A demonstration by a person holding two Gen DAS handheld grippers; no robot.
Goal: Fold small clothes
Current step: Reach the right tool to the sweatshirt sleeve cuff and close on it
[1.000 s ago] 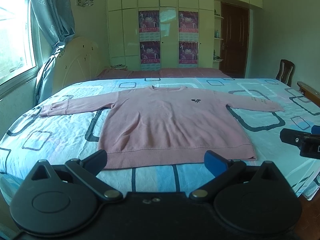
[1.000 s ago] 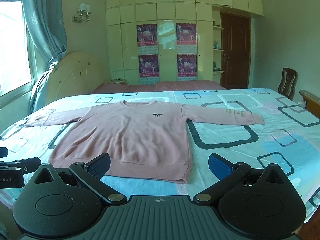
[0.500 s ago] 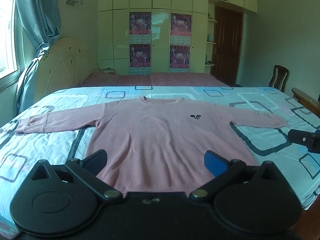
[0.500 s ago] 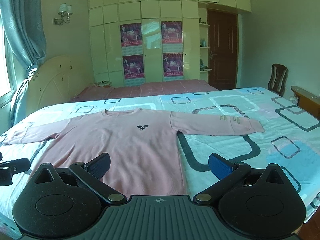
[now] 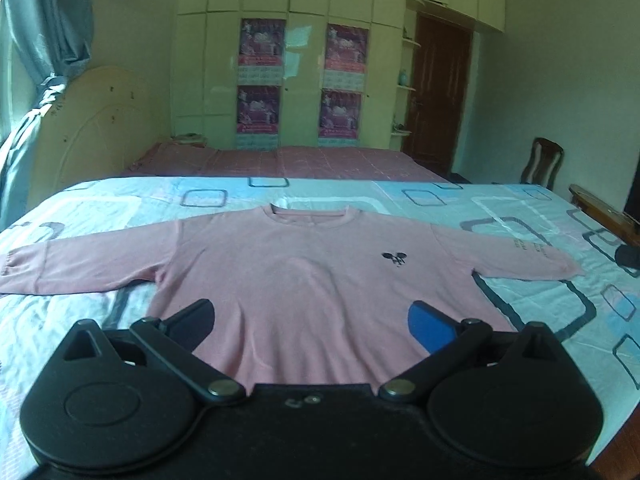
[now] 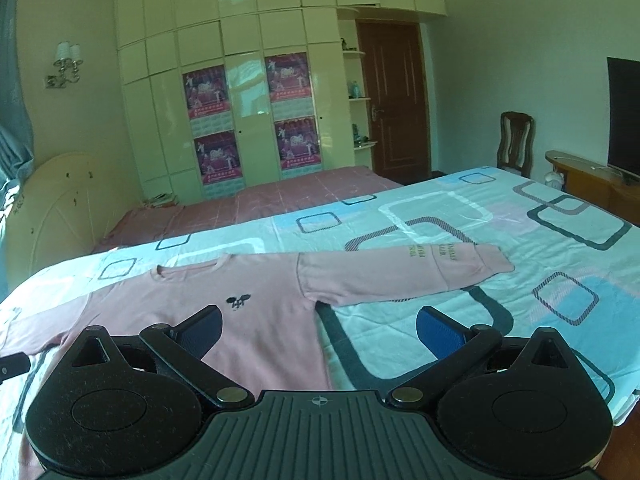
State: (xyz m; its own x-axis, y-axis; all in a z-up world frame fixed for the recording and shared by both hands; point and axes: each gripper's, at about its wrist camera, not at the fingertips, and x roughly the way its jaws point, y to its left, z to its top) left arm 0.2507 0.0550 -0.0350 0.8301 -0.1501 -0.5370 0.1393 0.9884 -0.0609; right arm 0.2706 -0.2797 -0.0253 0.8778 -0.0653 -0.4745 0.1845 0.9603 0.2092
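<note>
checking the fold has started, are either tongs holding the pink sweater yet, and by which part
Nothing is held. Left tongs and right tongs are both open above the flat pink sweater.

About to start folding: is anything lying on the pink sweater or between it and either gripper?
Nothing visible. The pink sweater lies flat on the bedspread, sleeves spread, bare of other items. The left gripper and right gripper hover over it, jaws open.

Patterned bedspread (image 5: 120, 208), cream wardrobe (image 6: 248, 32), brown door (image 6: 394, 96), wooden chair (image 6: 516, 136), television (image 6: 624, 116)
</note>
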